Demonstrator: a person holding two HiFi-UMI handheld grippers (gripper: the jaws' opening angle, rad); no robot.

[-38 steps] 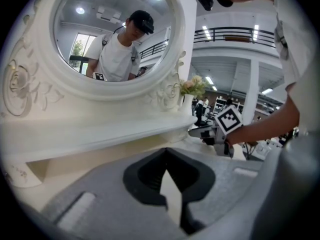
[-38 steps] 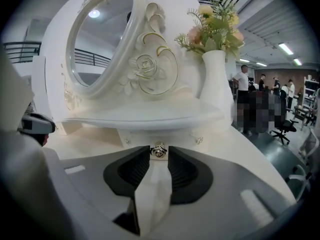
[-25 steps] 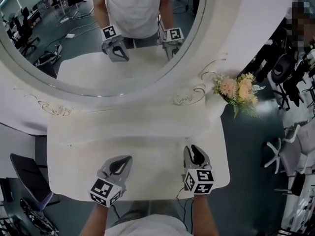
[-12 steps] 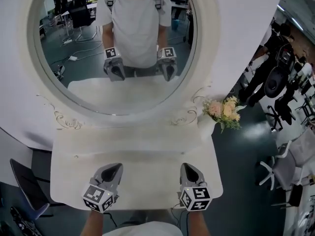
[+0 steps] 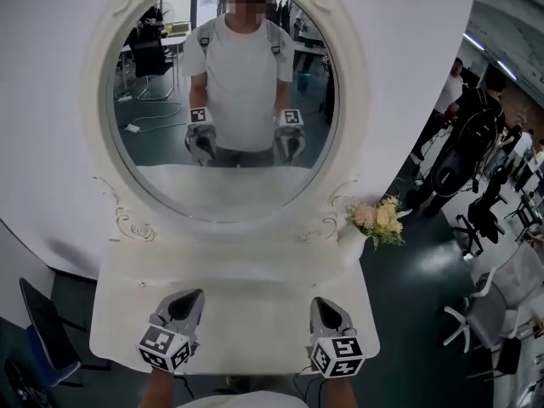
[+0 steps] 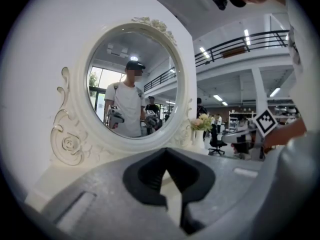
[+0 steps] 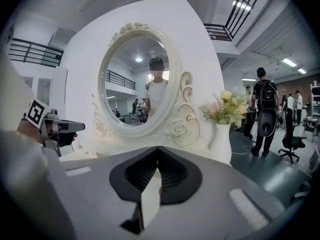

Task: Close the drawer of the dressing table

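The white dressing table (image 5: 255, 308) stands under an oval mirror (image 5: 225, 100). Its drawer front does not show in any view. My left gripper (image 5: 194, 294) hovers over the table's front left, its fingertips touching and nothing between them (image 6: 166, 150). My right gripper (image 5: 325, 301) hovers over the front right, also shut and empty (image 7: 158, 148). Both point toward the mirror, which reflects them and the person holding them. Each gripper view catches the other gripper off to the side.
A white vase of pink and yellow flowers (image 5: 374, 218) stands at the table's back right corner. People (image 5: 455, 134) and office chairs (image 5: 476, 313) are on the dark floor to the right. A black chair (image 5: 42, 330) sits at the lower left.
The right gripper's jaws have closed. Both grippers have risen above the table top and the head view has tilted up, showing the whole mirror.
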